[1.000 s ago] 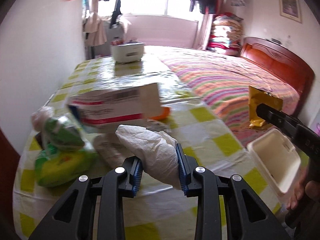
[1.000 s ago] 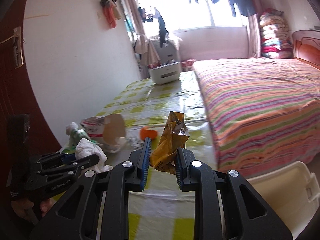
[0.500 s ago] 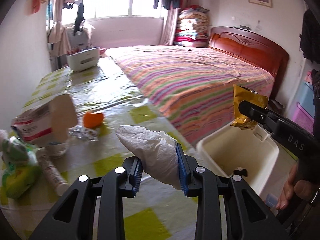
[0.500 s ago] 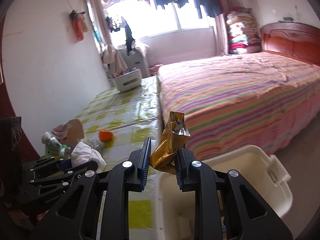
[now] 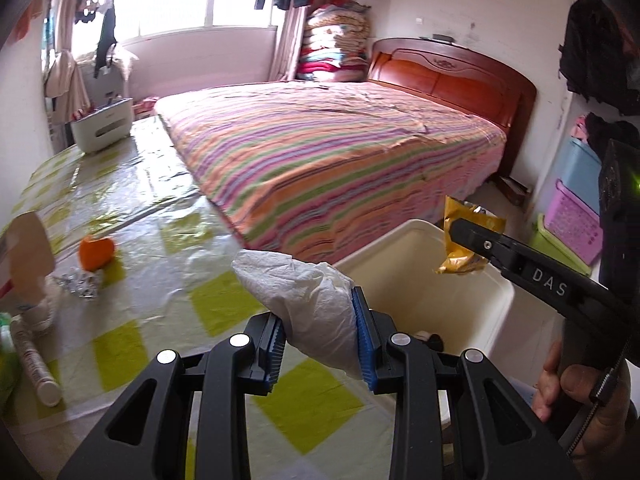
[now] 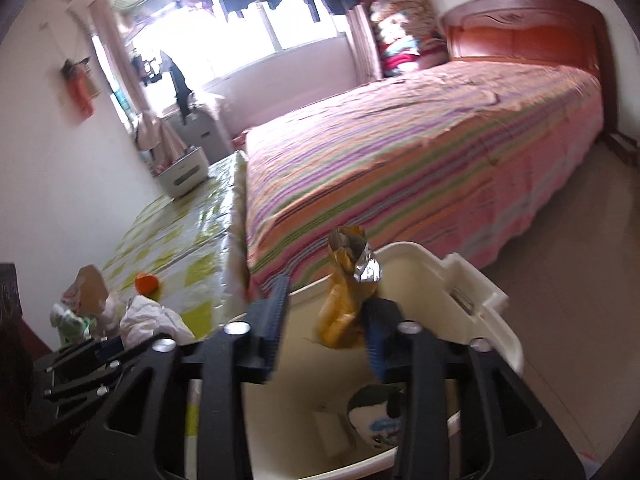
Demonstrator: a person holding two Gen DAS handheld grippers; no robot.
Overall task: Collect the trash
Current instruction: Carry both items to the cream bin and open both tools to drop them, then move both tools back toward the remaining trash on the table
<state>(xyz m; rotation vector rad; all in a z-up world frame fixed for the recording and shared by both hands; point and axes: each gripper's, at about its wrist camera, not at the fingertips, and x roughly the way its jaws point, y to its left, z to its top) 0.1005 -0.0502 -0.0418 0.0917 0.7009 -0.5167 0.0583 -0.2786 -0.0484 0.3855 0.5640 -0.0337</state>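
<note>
Presently the left gripper has its blue pads clamped on a crumpled white tissue, held just short of the near rim of the cream plastic bin; in my judgement it is kept pinched because it is not yet over the opening. The right gripper stands over the bin, and its jaws have just been opening: the left pad is clear of the gold snack wrapper, which lies against the right pad only. That reads as a release above the bin, so the wrapper drops among the rubbish already there. Whether the wrapper is falling or clinging to that pad cannot be settled; the right wrist view is blurred.

Inside the bin, a round white and dark item is partly masked by the gripper frame and cannot be identified. The bin's near wall is cut off by both frames.

To the left, the table under a yellow-checked cloth carries uncollected litter: a white tube near the edge, foil scrap, an orange piece and a box cropped by the left edge. A green item at the far-left margin is too cropped to name.

Farther off stand the striped bed and, on the table's far end, a white container, contents indistinct.
</note>
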